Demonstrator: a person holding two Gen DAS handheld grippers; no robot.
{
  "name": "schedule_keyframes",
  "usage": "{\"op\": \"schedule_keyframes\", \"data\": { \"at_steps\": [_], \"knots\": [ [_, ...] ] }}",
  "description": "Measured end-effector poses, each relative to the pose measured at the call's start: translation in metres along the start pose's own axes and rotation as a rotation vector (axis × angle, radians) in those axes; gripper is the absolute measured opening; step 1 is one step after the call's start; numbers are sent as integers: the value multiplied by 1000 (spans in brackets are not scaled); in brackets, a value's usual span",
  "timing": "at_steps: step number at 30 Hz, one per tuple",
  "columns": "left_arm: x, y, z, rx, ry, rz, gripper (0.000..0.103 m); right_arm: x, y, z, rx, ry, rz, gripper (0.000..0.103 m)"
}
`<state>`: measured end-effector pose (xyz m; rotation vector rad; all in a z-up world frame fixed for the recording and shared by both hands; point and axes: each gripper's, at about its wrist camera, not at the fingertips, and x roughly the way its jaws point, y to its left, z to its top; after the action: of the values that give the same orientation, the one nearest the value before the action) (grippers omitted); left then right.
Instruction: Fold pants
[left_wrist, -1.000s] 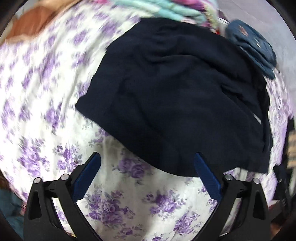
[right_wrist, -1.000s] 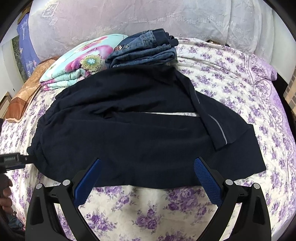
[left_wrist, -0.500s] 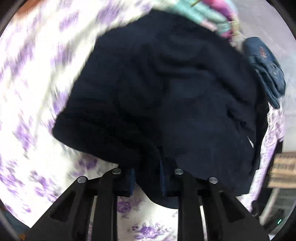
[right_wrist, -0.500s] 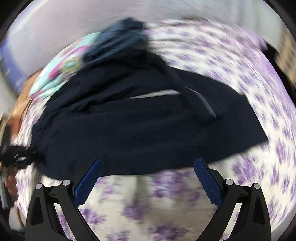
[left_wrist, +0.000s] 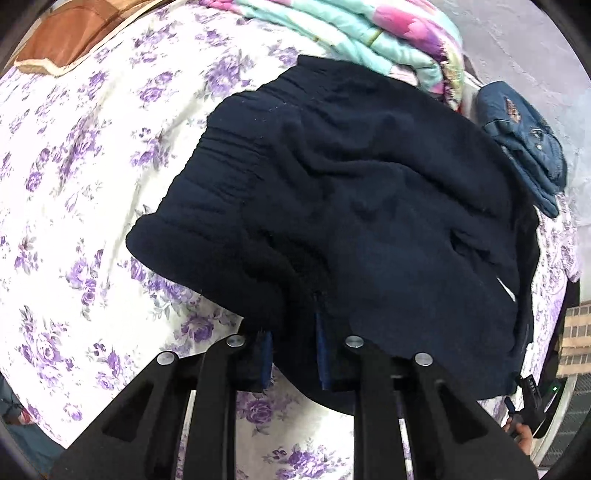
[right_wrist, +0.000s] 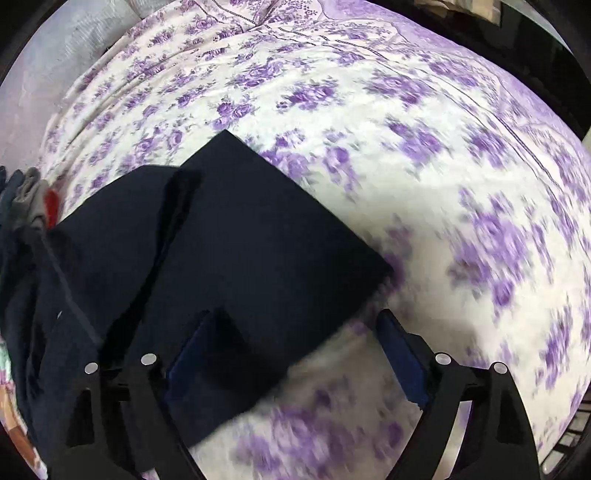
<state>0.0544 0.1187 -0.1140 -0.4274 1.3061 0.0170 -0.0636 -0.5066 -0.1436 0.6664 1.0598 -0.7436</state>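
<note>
In the left wrist view, the left gripper (left_wrist: 293, 354) is closed, its blue pads pinching a bunched edge of the dark navy pants (left_wrist: 351, 221) right at the near hem of the cloth. From that pinch the pants spread away and upward across the floral bedsheet (left_wrist: 85, 192), with the gathered elastic waistband toward the left and rumpled folds running to the right. Beyond the far edge of the pants lies a folded pastel blanket (left_wrist: 373, 40), and just to the right of it a folded pair of jeans (left_wrist: 524, 144); a brown cushion (left_wrist: 66, 40) sits at the far left corner. A white stripe shows on the pants near their right edge. In the right wrist view, the right gripper (right_wrist: 295, 365) stands wide open and holds nothing. The leg end of the pants (right_wrist: 236, 251) lies flat on the bedsheet (right_wrist: 443, 147) with a squared corner pointing right; the cloth covers the area at and ahead of the left finger (right_wrist: 188, 354), while the right finger is over bare sheet, just beside the hem. The rest of the pants runs off to the left edge, where the picture is blurred
</note>
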Motion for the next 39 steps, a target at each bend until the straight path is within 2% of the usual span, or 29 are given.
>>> {"op": "schedule_keyframes", "data": {
  "at_steps": [2, 3, 5, 9, 12, 14, 17, 18, 19, 20, 21, 22, 24, 25, 28, 30, 31, 33, 36, 38, 39],
  "knots": [
    [3, 2, 5, -5, -17, -1, 17, 1, 13, 8, -44, -36, 9, 41],
    [4, 0, 4, -5, -26, 1, 17, 1, 15, 11, -54, -40, 10, 31],
    [1, -5, 6, -1, -51, 13, 17, 4, 11, 20, -23, -13, 89, 22],
    [-27, -3, 7, 9, -119, 19, 15, -31, -16, 25, 39, -27, 246, 21],
    [-62, 3, -4, 44, -182, 22, 15, -69, -25, 17, -32, -34, 264, 21],
    [-81, 13, -16, 54, -196, 20, 15, -87, -37, -2, -64, -18, 260, 22],
    [-82, 32, -41, 79, -138, 50, 15, -79, -61, -37, -78, 61, 200, 22],
    [-79, 37, -46, 79, -115, 58, 16, -70, -73, -50, -82, 95, 166, 26],
    [-71, 45, -53, 80, -78, 64, 18, -62, -79, -58, -86, 118, 124, 38],
    [-61, 50, -58, 87, -39, 83, 22, -54, -83, -65, -92, 144, 67, 46],
    [-53, 56, -63, 101, -5, 128, 29, -50, -86, -71, -86, 148, 20, 52],
    [-52, 63, -66, 106, -5, 189, 34, -53, -84, -71, -89, 126, -1, 54],
    [-57, 68, -67, 113, -40, 291, 38, -67, -64, -66, -161, 29, -133, 62],
    [-67, 76, -62, 101, -73, 343, 48, -78, -48, -59, -220, -68, -199, 70],
    [-93, 89, -46, 43, -190, 367, 56, -92, -9, -45, -326, -222, -194, 75],
    [-102, 84, -34, 35, -247, 347, 62, -85, 25, -40, -423, -233, -110, 75],
    [-102, 75, -25, 40, -271, 330, 68, -76, 50, -39, -486, -210, -26, 75],
    [-99, 53, -14, 59, -310, 305, 77, -65, 89, -45, -589, -202, 32, 75],
    [-72, 7, -5, 123, -340, 265, 83, -42, 135, -57, -736, -192, 69, 75],
    [-46, -31, -4, 167, -316, 258, 83, -23, 158, -60, -804, -187, 36, 73],
    [-35, -45, -4, 202, -306, 270, 83, -12, 165, -60, -834, -171, 14, 66]
  ]
}}
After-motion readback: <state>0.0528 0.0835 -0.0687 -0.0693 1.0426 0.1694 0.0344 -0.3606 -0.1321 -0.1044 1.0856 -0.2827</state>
